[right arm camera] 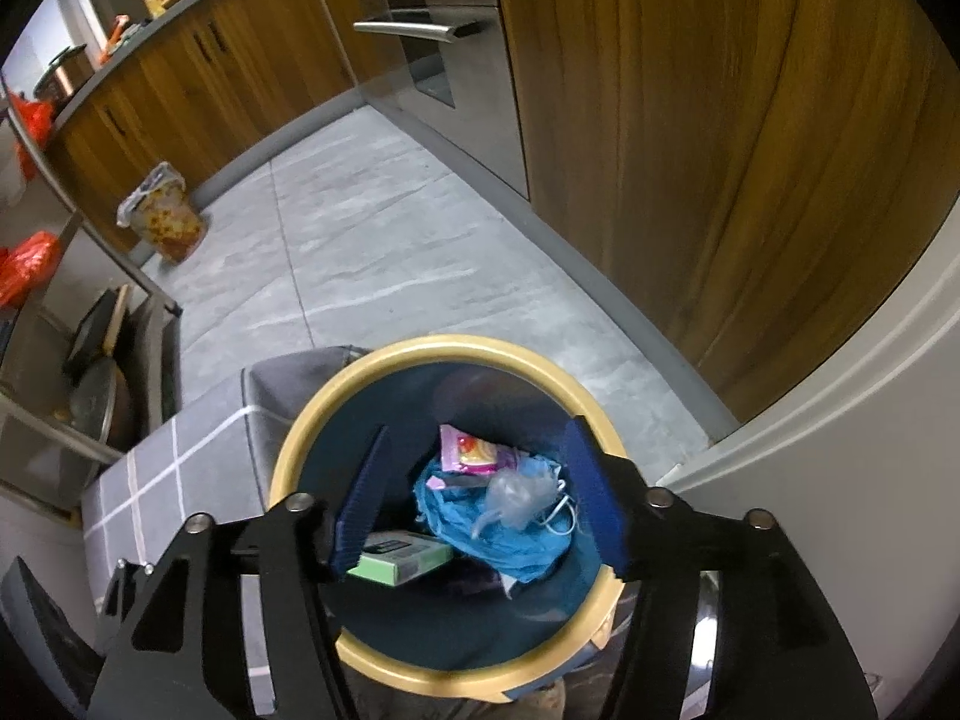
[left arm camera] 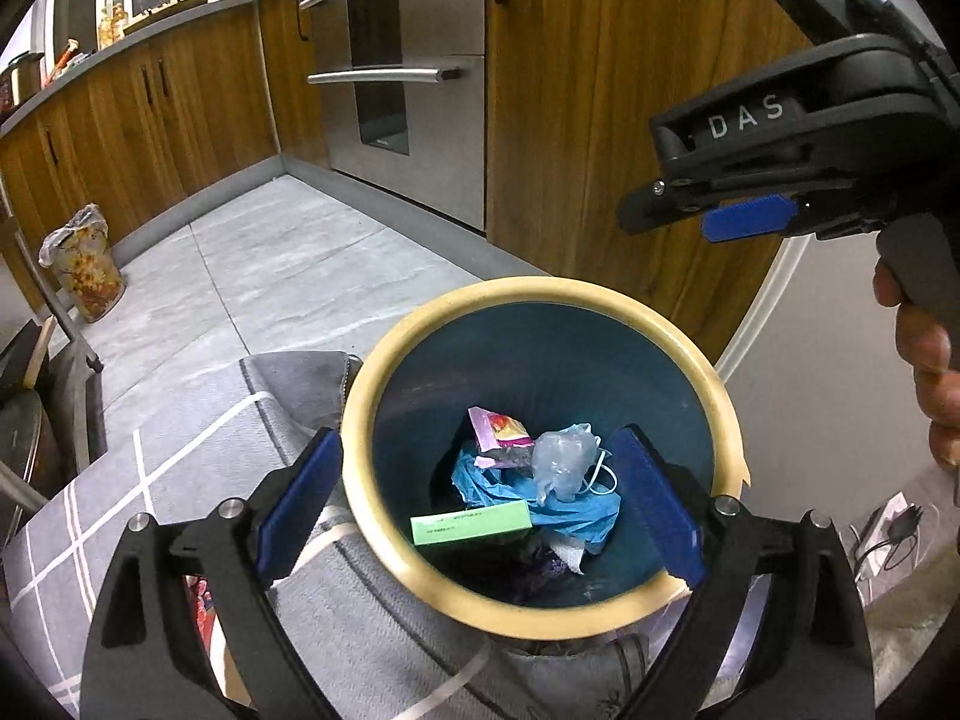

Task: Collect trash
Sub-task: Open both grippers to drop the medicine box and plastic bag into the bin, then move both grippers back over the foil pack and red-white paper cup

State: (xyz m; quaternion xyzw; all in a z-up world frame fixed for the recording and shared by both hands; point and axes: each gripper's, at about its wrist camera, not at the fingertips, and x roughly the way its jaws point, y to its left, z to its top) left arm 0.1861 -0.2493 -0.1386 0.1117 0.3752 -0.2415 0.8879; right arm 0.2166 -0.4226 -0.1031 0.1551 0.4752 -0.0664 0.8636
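Both the left gripper (left arm camera: 480, 498) and right gripper (right arm camera: 480, 501) are hanging released over the bin (left arm camera: 384, 408), crumpled trash (left arm camera: 540, 480) hiding its floor.

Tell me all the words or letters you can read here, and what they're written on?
"DAS": white letters on the black body of the right tongs, seen from the left wrist view.
Green box in the trash bin: a dark printed line on top, too small and blurred to read.
Pink wrapper: colourful print, no readable words.
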